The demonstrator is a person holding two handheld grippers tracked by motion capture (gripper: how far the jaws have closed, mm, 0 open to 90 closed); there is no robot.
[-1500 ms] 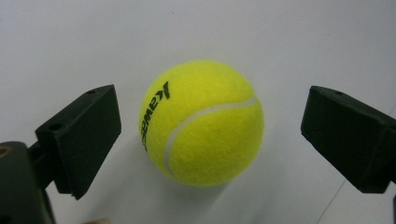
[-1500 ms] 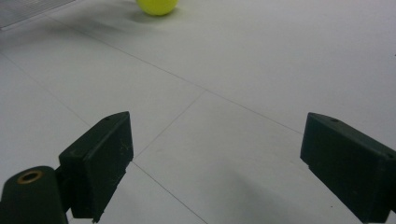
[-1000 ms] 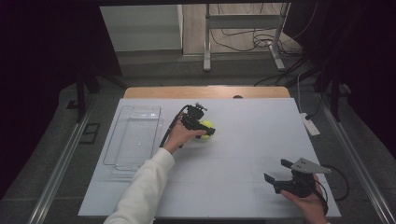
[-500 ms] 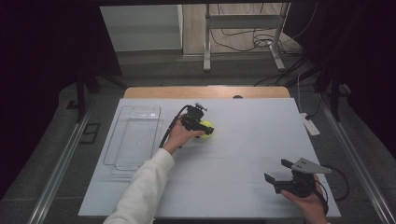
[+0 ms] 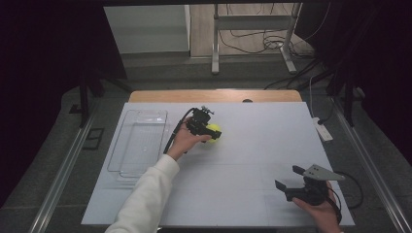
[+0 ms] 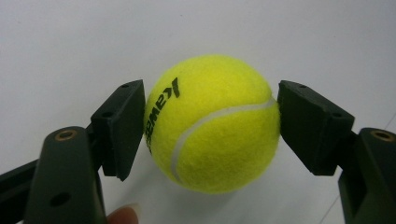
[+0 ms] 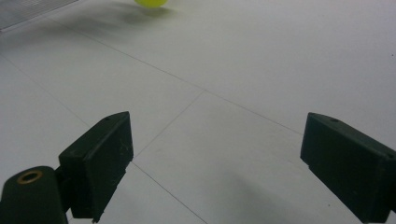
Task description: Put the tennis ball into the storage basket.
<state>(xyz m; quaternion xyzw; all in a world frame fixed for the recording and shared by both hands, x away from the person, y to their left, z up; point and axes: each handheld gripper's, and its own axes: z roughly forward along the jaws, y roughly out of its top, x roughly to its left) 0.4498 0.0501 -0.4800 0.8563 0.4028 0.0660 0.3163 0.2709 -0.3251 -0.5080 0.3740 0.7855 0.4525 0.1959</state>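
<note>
While the right gripper (image 5: 291, 184) waits wide open and empty near the front edge, left gripper (image 6: 210, 121) jaws clamped across the tennis ball (image 6: 212, 123) on the tabletop (image 5: 262, 141), presumably for carrying to the clear tray (image 5: 138, 143).

A clear plastic tray (image 5: 138, 143) lies at the white table's (image 5: 252, 160) left side.

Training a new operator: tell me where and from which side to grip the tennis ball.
Grip the tennis ball across its widest middle, tongs coming level along the table, one pad on each side. It is round, so only its widest span seats squarely. The left tongs hold it this way.
</note>
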